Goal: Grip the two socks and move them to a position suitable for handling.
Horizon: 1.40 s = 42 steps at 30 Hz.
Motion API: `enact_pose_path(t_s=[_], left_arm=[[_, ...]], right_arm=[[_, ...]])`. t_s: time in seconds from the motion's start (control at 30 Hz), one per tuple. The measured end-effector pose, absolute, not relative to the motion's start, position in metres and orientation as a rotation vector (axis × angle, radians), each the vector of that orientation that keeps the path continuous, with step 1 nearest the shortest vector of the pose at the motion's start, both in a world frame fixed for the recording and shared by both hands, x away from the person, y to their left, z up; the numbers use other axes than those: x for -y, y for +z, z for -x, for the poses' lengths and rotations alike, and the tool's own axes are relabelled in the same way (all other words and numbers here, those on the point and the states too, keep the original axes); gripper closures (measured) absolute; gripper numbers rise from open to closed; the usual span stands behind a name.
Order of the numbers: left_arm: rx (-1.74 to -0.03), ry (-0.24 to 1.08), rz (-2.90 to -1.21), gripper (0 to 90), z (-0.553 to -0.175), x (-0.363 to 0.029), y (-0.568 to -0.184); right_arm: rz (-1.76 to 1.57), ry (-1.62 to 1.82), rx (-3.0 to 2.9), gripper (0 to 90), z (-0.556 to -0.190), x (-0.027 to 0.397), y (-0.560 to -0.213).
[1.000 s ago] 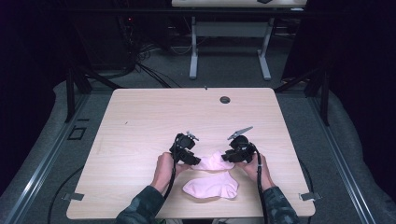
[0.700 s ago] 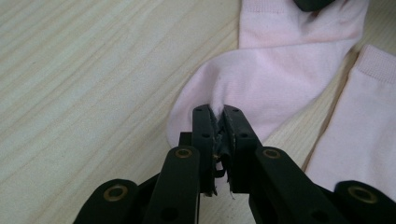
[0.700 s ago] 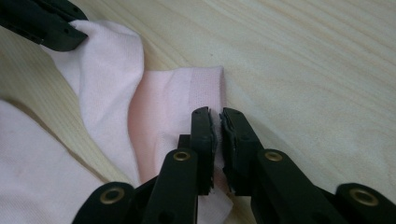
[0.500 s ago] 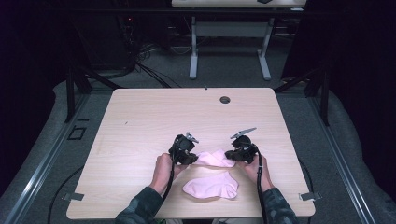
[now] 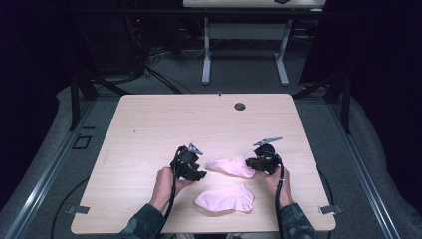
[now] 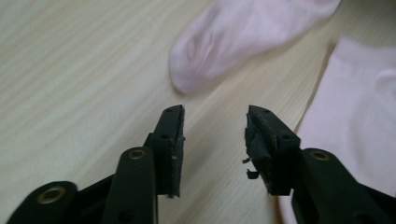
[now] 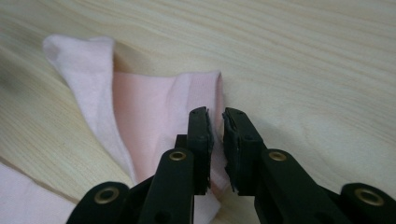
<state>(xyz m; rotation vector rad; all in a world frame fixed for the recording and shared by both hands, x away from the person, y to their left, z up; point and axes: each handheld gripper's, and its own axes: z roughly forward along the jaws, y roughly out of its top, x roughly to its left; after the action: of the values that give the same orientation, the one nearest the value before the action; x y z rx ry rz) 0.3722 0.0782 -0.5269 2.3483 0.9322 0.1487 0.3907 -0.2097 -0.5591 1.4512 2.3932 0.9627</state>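
Observation:
Two pale pink socks lie on the wooden table [image 5: 164, 124]. The upper sock [image 5: 230, 166] stretches flat between my grippers; the lower sock [image 5: 225, 198] lies nearer the front edge. My right gripper [image 5: 250, 163] [image 7: 217, 135] is shut on the cuff of the upper sock [image 7: 154, 107]. My left gripper [image 5: 200, 174] [image 6: 215, 126] stands open just short of that sock's toe [image 6: 219, 42], with bare wood between its jaws. The lower sock [image 6: 359, 121] lies beside its right jaw, and a corner of that sock [image 7: 18, 196] appears in the right gripper view.
A small dark round grommet [image 5: 240, 106] sits near the table's far edge. Another table's legs [image 5: 206, 55] stand on the dark floor beyond. Cables trail from both grippers back toward the person's forearms.
The upper sock, bunched a second ago, now lies drawn out flat. The two grippers have moved apart, and the left one now stands clear of the toe.

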Motion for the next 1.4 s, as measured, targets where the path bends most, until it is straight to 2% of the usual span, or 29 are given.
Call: enact_pose_path(t_s=[0.13, 0.27, 0.33, 0.37, 0.4, 0.53, 0.63, 0.8, 0.9, 0.97, 1.03, 1.07, 1.13, 1.2, 1.33, 1.4], left_arm=[[-0.957, 0.178, -2.311, 46.9, -0.392, -0.054, -0.514], [-0.921, 0.15, -2.385, 44.8, -0.413, -0.019, -0.518], [-0.917, 0.185, -2.441, 45.8, -0.418, -0.005, -0.525], [-0.914, 0.16, -2.471, 47.7, -0.421, 0.001, -0.532], [-0.916, 0.166, -2.491, 53.3, -0.422, 0.003, -0.536], [-0.882, 0.184, -2.486, 82.9, -0.418, 0.002, -0.542], [-0.811, 0.197, -2.467, 86.5, -0.404, -0.005, -0.537], [-0.765, 0.187, -2.43, 86.6, -0.382, -0.021, -0.537], [-0.759, 0.161, -2.441, 82.7, -0.373, -0.028, -0.539], [-0.795, 0.107, -2.451, 76.6, -0.365, -0.041, -0.544], [-0.823, 0.089, -2.446, 66.5, -0.363, -0.047, -0.544], [-0.839, 0.073, -2.43, 66.5, -0.361, -0.054, -0.543], [-0.902, 0.082, -2.37, 56.2, -0.36, -0.067, -0.537], [-0.961, 0.094, -2.307, 53.5, -0.363, -0.076, -0.528], [-1.04, 0.154, -2.246, 39.9, -0.388, -0.062, -0.513], [-1.027, 0.164, -2.26, 41.2, -0.393, -0.053, -0.513]], right_arm=[[-1.446, 0.977, -2.394, 75.2, -0.393, 0.214, -0.559], [-1.412, 0.985, -2.425, 69.4, -0.395, 0.212, -0.56], [-1.389, 0.97, -2.449, 68.9, -0.397, 0.209, -0.562], [-1.381, 0.956, -2.456, 69.3, -0.398, 0.208, -0.563], [-1.373, 0.948, -2.469, 72.2, -0.399, 0.205, -0.564], [-1.362, 0.928, -2.477, 82.5, -0.399, 0.201, -0.567], [-1.371, 0.905, -2.461, 83.9, -0.399, 0.201, -0.566], [-1.443, 0.899, -2.398, 84.2, -0.398, 0.203, -0.567], [-1.486, 0.915, -2.357, 83.7, -0.398, 0.203, -0.567], [-1.494, 0.895, -2.352, 82.8, -0.398, 0.204, -0.567], [-1.506, 0.909, -2.349, 78.5, -0.397, 0.205, -0.566], [-1.506, 0.909, -2.349, 78.5, -0.397, 0.205, -0.566], [-1.513, 0.955, -2.328, 72.3, -0.393, 0.212, -0.562], [-1.507, 0.967, -2.319, 71.1, -0.392, 0.216, -0.56], [-1.503, 0.961, -2.363, 64.1, -0.393, 0.223, -0.563], [-1.488, 0.944, -2.385, 64.4, -0.393, 0.221, -0.567]])
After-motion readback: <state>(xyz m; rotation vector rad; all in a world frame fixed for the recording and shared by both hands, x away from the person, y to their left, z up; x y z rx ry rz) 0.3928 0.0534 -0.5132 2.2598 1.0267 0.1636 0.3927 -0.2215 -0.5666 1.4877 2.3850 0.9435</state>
